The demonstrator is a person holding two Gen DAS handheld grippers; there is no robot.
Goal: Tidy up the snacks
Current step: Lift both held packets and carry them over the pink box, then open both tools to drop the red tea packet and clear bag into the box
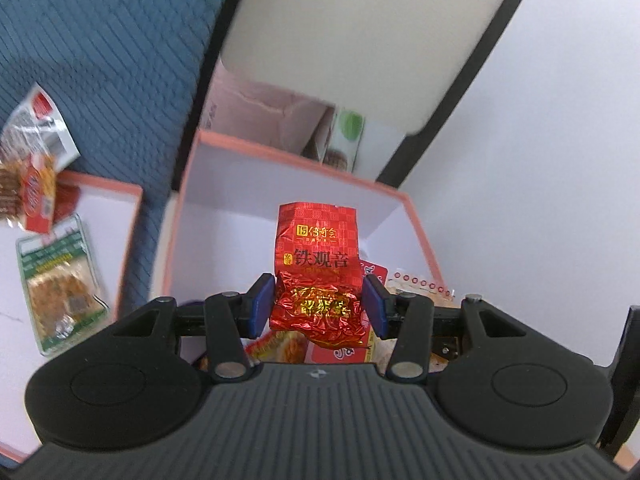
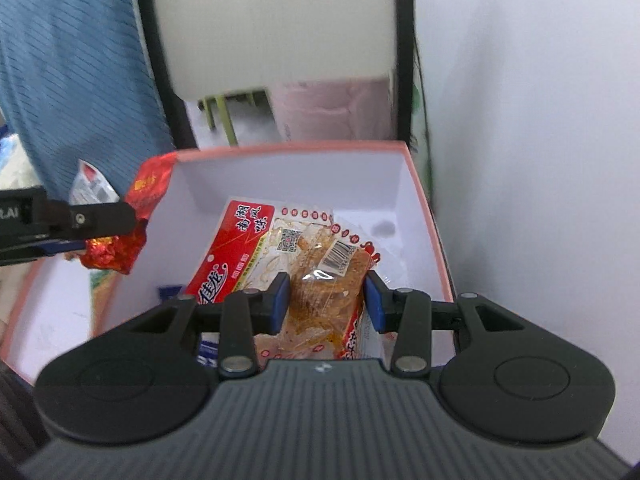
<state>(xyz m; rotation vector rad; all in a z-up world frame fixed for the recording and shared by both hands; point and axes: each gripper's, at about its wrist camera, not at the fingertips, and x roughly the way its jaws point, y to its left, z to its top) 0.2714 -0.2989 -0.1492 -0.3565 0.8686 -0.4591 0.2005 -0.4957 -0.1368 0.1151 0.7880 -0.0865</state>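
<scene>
I see the pink-rimmed box (image 2: 424, 216) spread below and ahead of both claws, its white floor mostly bare toward the far wall. To the left of it lies the shallow lid (image 1: 120, 208), holding a green-labelled snack pack (image 1: 60, 284); another clear pack (image 1: 36, 128) sits on the blue bedding (image 1: 100, 60) beyond.

My left claw (image 1: 320, 304) pinches the red foil tea packet (image 1: 316, 272) across its crumpled lower half, so the packet's long axis runs straight ahead of the fingers, out over the box interior. From the right wrist view that packet hangs at the box's left rim, so I judge the left claw still needs to travel right and down before letting go.

My right claw (image 2: 326, 304) stands spread, with a clear packet of orange snack (image 2: 320, 292) lying between the pads, apparently resting on the red-labelled pack (image 2: 236, 248) in the box's near part. I cannot tell whether the pads touch it.

Open room is toward the far-right corner; the wall on the right stands close to the box.
</scene>
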